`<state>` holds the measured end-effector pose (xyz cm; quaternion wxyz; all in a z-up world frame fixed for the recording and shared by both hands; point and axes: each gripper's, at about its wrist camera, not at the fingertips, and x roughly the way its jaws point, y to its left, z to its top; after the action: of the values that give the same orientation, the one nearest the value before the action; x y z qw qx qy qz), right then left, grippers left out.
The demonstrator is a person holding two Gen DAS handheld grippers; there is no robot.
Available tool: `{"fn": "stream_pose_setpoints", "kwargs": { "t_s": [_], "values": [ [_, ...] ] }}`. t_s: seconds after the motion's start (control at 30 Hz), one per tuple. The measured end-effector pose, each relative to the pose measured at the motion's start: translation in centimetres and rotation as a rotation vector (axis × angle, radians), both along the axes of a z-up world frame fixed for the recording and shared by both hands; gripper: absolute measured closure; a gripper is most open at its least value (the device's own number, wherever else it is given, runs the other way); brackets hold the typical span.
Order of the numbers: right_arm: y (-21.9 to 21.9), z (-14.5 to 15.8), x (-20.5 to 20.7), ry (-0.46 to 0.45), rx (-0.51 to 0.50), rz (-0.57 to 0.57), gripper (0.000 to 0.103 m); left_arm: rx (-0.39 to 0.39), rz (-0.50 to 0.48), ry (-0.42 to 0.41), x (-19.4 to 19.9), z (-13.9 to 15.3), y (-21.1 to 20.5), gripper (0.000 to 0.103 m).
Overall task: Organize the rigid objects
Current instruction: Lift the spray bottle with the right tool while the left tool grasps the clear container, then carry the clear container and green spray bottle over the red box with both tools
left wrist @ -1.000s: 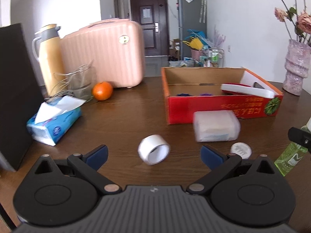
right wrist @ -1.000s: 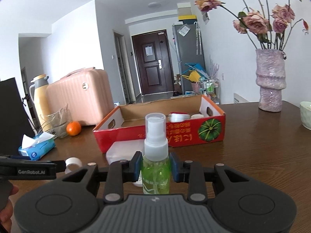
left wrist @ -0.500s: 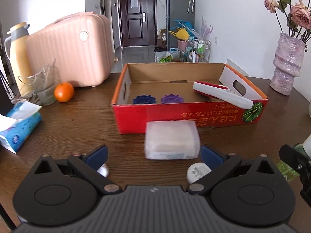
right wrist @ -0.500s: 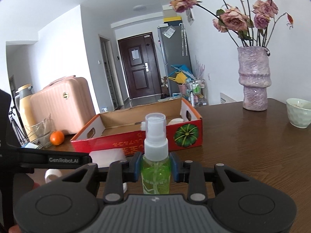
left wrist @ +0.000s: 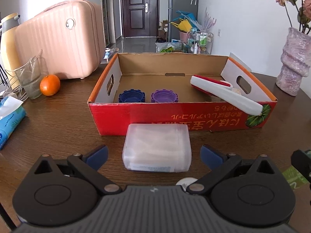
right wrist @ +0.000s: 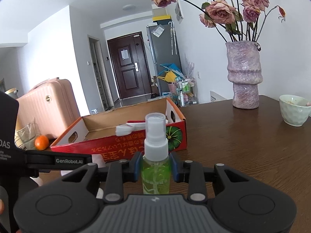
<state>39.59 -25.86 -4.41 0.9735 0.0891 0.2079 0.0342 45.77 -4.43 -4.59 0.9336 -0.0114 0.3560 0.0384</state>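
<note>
Left gripper (left wrist: 153,153) has swung rightward along the near edge of the tabletop (left wrist: 58,120). The tape roll it faced a second ago is out of its view. The translucent plastic box (left wrist: 157,148), earlier off to the right, now sits between the wide-spread jaws (pads apart from its sides). The small white round lid (left wrist: 185,180) has slipped under the gripper body. Red cardboard box (left wrist: 175,116) now straight ahead, interior visible: blue cap (left wrist: 131,96), purple cap (left wrist: 164,96).

Right gripper (right wrist: 155,164) with green spray bottle (right wrist: 155,167) has shifted rightward; the red box lies further left in its view, and a pale cup (right wrist: 293,109) has appeared far right.
</note>
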Motion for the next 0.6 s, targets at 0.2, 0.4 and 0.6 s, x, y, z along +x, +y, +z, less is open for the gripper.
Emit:
{"fn": "stream_pose_setpoints", "kwargs": {
  "t_s": [0.2, 0.4, 0.6],
  "values": [
    [0.1, -0.2, 0.3, 0.004, -0.005, -0.004, 0.073, 0.002, 0.018, 0.025, 1.7, -1.2, -0.4, 0.000],
    [0.3, -0.2, 0.0, -0.005, -0.009, -0.002, 0.073, -0.027, 0.006, 0.042, 2.1, -1.9, 0.3, 0.020],
    [0.3, -0.1, -0.3, -0.013, -0.009, 0.001, 0.073, -0.035, 0.008, -0.007, 0.3, -0.9, 0.7, 0.020]
  ]
}}
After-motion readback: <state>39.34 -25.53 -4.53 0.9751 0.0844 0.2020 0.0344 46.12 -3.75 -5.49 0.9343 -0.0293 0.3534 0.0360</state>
